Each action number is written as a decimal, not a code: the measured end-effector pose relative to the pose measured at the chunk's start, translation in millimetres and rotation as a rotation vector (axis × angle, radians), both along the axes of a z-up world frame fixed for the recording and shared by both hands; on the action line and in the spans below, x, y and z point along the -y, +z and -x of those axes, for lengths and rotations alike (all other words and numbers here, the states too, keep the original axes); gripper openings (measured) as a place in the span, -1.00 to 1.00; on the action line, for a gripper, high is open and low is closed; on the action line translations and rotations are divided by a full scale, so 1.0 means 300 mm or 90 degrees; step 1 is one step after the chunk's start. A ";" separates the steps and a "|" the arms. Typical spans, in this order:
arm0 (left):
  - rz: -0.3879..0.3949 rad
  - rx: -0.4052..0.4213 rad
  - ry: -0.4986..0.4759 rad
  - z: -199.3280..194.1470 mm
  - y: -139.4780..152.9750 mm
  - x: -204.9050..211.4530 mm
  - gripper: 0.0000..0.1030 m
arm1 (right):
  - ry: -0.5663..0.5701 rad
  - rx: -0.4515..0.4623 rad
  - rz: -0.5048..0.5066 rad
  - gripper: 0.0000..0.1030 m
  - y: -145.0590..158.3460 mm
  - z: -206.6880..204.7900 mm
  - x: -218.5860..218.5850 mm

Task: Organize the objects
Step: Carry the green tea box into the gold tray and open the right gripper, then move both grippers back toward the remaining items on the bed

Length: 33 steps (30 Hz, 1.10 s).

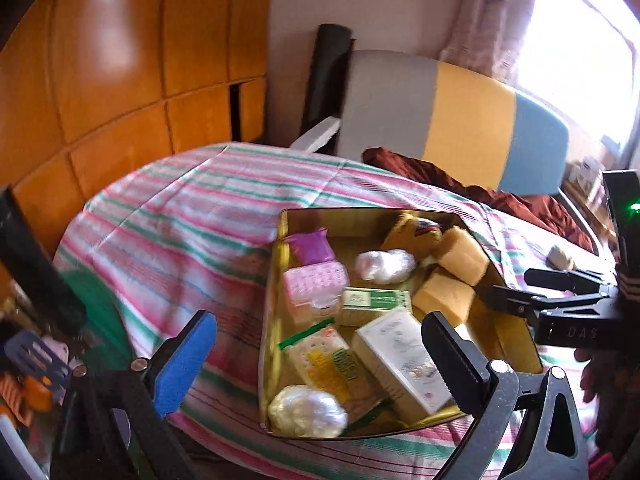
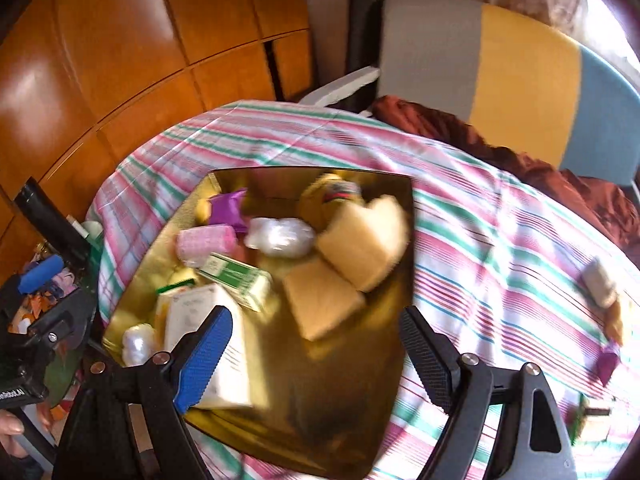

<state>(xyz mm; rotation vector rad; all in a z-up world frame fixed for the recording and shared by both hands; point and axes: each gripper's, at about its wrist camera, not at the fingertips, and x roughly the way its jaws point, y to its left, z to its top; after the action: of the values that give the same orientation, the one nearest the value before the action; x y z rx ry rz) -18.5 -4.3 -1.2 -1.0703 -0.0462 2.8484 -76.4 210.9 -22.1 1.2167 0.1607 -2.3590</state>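
Your left gripper (image 1: 320,360) was wide open and held nothing. It hung over the near left side of the gold box (image 1: 276,276). Your right gripper (image 2: 316,352) was wide open too, with nothing between its fingers, and it hung over the near part of the same box (image 2: 352,420).

The box sat on the bed, on a striped sheet (image 1: 180,208) with pink, green and white lines. Inside it you had two yellow sponges (image 1: 460,252) side by side at the right. A clear plastic bundle (image 1: 384,266) lay just beside them. A purple packet (image 1: 312,246) stood at the far left, with a pink case (image 1: 316,284) in front of it. A green and white carton (image 1: 376,300) lay in the middle. A white carton (image 1: 400,364) lay near the front, next to a cracker pack (image 1: 324,360). A round white bundle (image 1: 306,410) sat in the near corner.

Out on the sheet, well apart from the box, a few small things (image 2: 600,282) lay to the right, too blurry to name
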 end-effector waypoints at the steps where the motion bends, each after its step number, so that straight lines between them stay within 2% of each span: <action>1: 0.004 -0.003 -0.007 -0.003 0.005 -0.015 0.99 | -0.010 -0.002 -0.002 0.69 0.001 -0.004 -0.033; 12: 0.026 -0.001 -0.098 -0.013 0.021 -0.208 0.99 | -0.166 0.008 -0.026 0.69 -0.014 -0.003 -0.461; 18: 0.051 -0.006 -0.162 -0.018 0.025 -0.328 0.99 | -0.264 0.006 -0.039 0.69 0.011 0.014 -0.724; 22: 0.073 -0.015 -0.221 -0.032 0.027 -0.427 0.99 | -0.341 -0.008 -0.051 0.69 0.037 0.016 -0.907; 25: 0.082 -0.024 -0.266 -0.046 0.029 -0.510 1.00 | -0.427 -0.020 -0.048 0.69 0.042 0.007 -1.070; 30: 0.084 -0.026 -0.338 -0.060 0.026 -0.654 1.00 | -0.585 -0.007 0.020 0.69 -0.015 -0.041 -1.306; 33: 0.091 -0.012 -0.375 -0.055 0.008 -0.752 1.00 | -0.643 0.029 0.075 0.69 -0.050 -0.059 -1.383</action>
<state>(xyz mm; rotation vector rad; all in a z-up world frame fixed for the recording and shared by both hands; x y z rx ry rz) -1.9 221.3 1.2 -0.8913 0.4088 2.3502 -58.6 625.7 -37.2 1.5038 -0.7748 -3.0712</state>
